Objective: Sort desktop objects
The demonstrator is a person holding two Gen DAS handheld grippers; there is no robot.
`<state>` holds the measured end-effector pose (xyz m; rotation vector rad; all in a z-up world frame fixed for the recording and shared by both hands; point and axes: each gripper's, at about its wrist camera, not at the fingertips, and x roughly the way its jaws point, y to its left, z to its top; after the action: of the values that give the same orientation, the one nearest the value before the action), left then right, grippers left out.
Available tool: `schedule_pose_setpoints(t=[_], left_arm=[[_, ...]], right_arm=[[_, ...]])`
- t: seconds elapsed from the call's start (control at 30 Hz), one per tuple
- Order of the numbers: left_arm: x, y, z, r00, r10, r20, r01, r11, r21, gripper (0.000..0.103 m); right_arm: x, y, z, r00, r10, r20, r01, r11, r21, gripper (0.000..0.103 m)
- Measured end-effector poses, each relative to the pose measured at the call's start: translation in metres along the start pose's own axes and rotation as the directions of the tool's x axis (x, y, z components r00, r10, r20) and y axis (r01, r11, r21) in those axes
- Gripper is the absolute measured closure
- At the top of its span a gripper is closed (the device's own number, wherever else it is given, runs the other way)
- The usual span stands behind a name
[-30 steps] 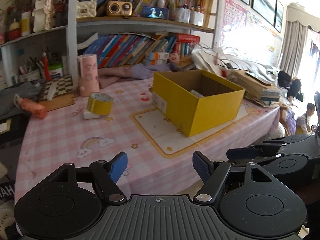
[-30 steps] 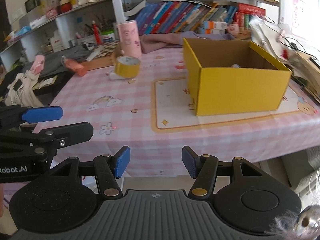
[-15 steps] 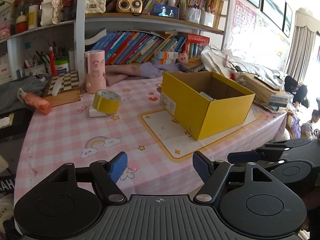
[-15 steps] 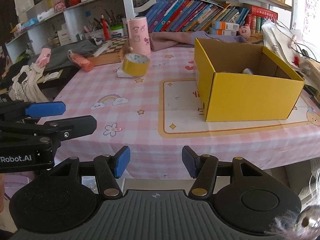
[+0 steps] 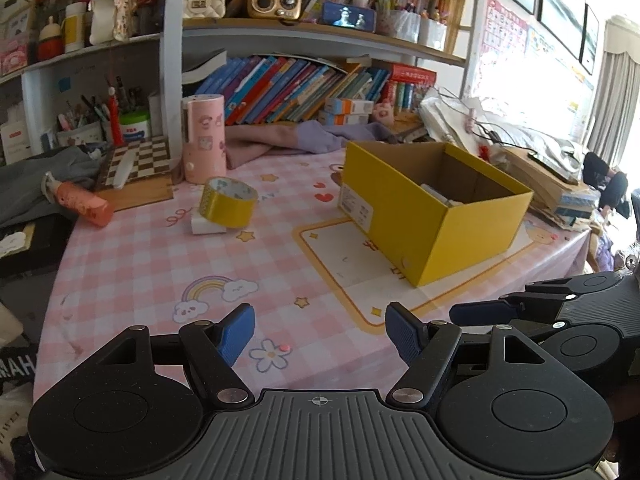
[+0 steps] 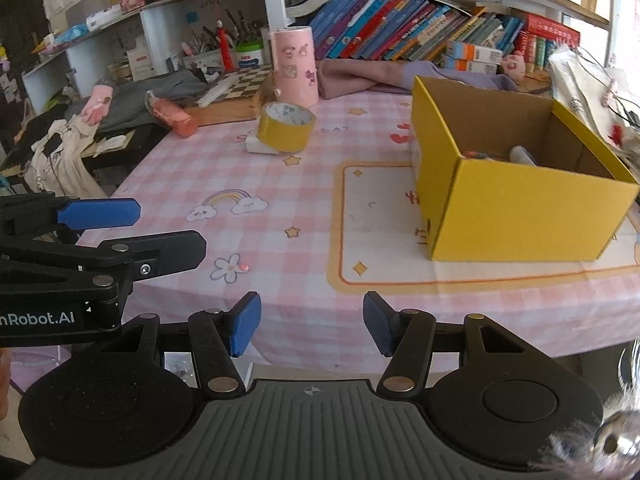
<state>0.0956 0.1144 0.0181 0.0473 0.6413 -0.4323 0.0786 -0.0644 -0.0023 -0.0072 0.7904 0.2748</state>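
Observation:
A yellow cardboard box [image 5: 436,216] [image 6: 520,208] stands open on the pink checked tablecloth [image 5: 160,264], with a few small items inside. A roll of yellow tape [image 5: 228,202] [image 6: 285,126] leans on a small white block [image 5: 208,226]. Behind it stands a pink cylinder [image 5: 204,144] [image 6: 295,66]. An orange-pink bottle [image 5: 82,202] [image 6: 172,114] lies at the table's left edge. My left gripper [image 5: 320,334] hovers open over the near table edge, nothing between its blue pads. My right gripper [image 6: 312,328] is open too, just off the front edge, empty.
Shelves of books [image 5: 304,88] and a pen holder line the back. A checkerboard [image 5: 136,158] lies by grey clothes [image 5: 36,184]. Purple cloth [image 5: 288,140] is behind the box, papers and cables [image 5: 520,152] to its right. Each gripper shows beside the other.
Both grippers have drifted forward and slightly down toward the table, so the box and tape look nearer. Both openings look unchanged.

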Motion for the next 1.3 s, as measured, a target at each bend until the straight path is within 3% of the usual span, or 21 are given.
schedule_pose_setpoints(t=[0.77,1.3], left_arm=[[0.067,0.042,0.054,1.0,0.026,0.013,-0.026,0.999,-0.039,0.029],[0.099,0.085,0.075,0.993,0.121,0.0,-0.12,0.986,-0.112,0.028]], right_arm=[[0.065,-0.015,0.065,1.0,0.022,-0.017,-0.022,0.999,-0.026,0.049],[0.113,-0.025,0.118,0.999,0.036,-0.019,-0.037,0.999,-0.03,0.049]])
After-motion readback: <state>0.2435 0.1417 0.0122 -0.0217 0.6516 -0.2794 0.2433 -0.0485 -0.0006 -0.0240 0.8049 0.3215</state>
